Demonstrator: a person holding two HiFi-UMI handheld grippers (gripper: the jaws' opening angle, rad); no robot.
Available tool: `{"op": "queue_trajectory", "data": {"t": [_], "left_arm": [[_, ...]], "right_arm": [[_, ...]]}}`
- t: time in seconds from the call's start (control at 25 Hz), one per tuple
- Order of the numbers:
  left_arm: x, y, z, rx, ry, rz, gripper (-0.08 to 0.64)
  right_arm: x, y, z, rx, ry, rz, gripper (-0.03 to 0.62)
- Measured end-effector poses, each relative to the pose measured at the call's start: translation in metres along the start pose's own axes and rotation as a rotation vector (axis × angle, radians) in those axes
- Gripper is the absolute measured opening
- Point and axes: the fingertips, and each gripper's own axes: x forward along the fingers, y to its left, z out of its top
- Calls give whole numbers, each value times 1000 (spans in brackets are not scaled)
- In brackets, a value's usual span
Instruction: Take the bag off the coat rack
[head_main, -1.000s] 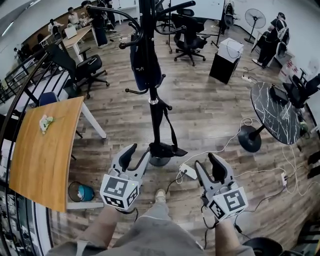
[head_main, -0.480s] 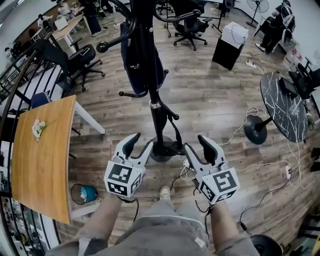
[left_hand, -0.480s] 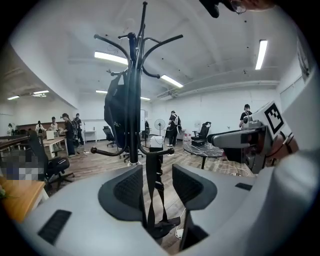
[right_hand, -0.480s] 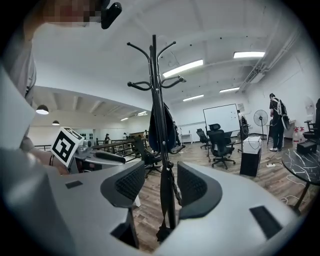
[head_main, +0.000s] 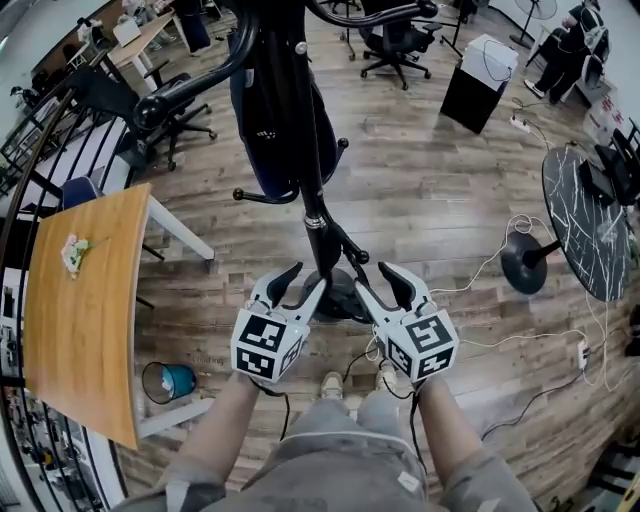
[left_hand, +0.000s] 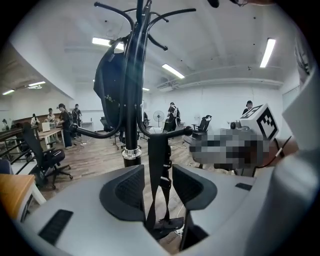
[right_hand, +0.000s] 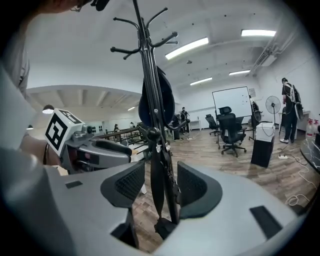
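Observation:
A black coat rack stands straight ahead, its base on the wood floor. A dark navy bag hangs high on it, and a long black strap dangles down beside the pole. My left gripper is open just left of the base. Just right of the base, my right gripper is open too. In the left gripper view the strap shows through the gap of the left gripper, with the bag above. The right gripper frames the strap and bag likewise.
A wooden table stands at the left with a small bin beside it. A round dark marble table, a fan stand base and floor cables lie to the right. Office chairs and a black cabinet stand beyond.
Both grippers have moved forward and closer together, up to the coat rack's base. The rack and bag now loom nearer in the head view.

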Motion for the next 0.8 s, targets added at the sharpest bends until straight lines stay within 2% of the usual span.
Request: {"op": "queue_trajectory", "data": {"t": [0.16,0.28,0.36,0.44,0.52,0.68,0.76,0.8], "left_arm": [[26,6,-20,-22,-6,7,189],[45,6,-32,-125,-35,-14,189],[56,9,-41,-166,-39,-17,189],[66,11,-50,-172,-37,-17,189],[74,13,-55,-176,-44,-17,153],[86,16,-56,-172,-77,-6,120],[88,13,-56,-167,-83,-14,76],[89,11,-56,-159,-79,-22,47]], "right_arm": [[27,-8,-18,-44,30,43,202],[42,-15,-29,-97,38,76,202],[53,-18,-41,-106,58,103,202],[66,-23,-56,-117,84,113,202],[77,-29,-68,-131,91,114,202],[95,-30,-75,-140,42,142,207],[101,-27,-79,-142,32,155,206],[104,-27,-80,-143,27,155,183]]}}
